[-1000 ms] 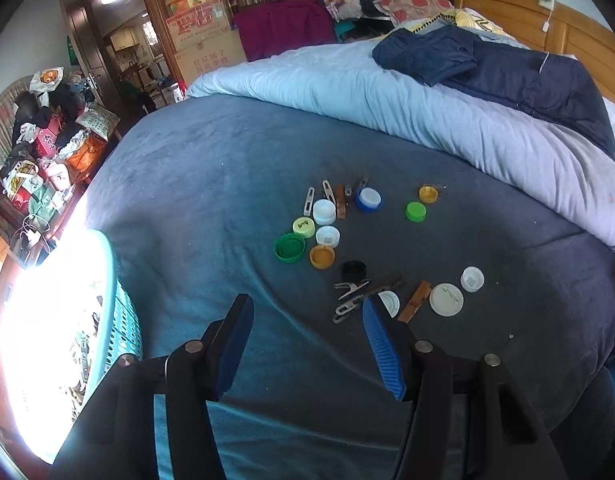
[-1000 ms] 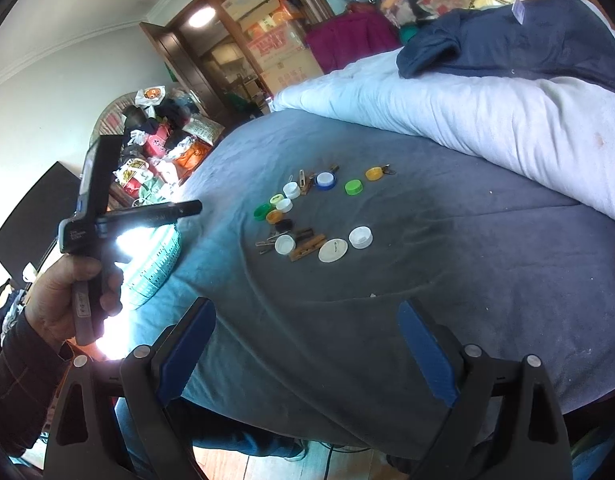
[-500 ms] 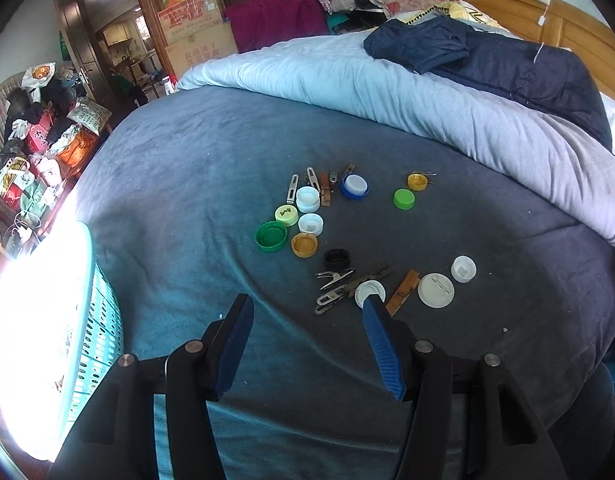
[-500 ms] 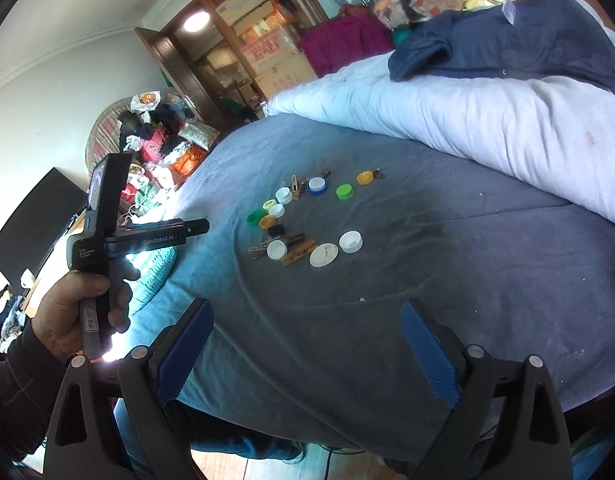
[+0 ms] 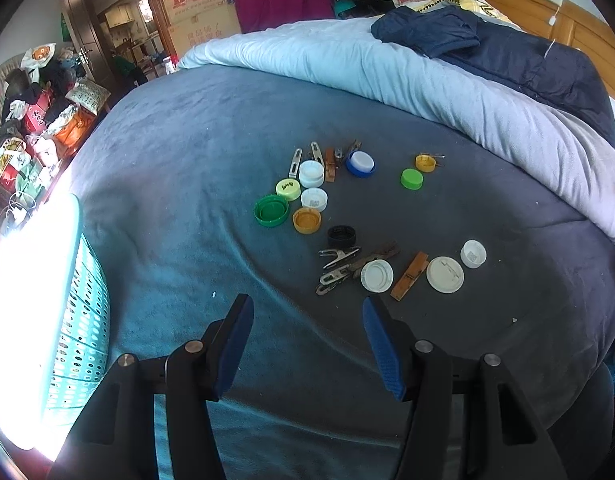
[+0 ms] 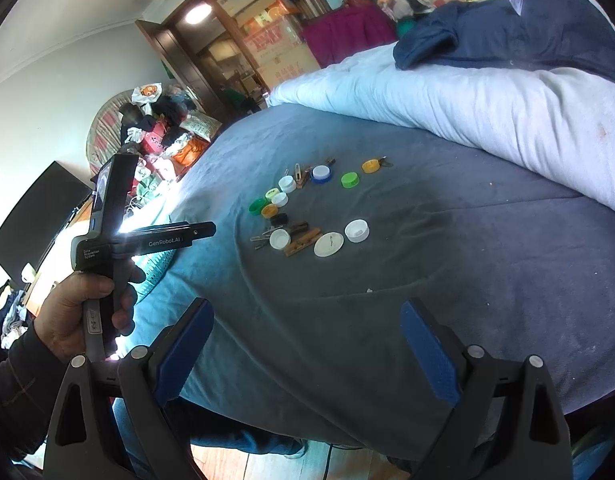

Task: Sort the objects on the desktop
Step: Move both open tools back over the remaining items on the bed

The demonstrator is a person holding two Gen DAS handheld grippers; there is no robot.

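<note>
Left tool: jaws spread, empty, above the bed near the metal clips. Right tool: spread wider, empty.

Your turquoise perforated plastic basket washes out into white glare at the left edge, so its inside can't be read. Just right of that basket, the rusty metal clips tangle under a white plastic bottle cap; their count is unclear. Printing on the pale yellow-green cap is too small to read. Both grippers' bodies are cut off at the bottom edge.
</note>
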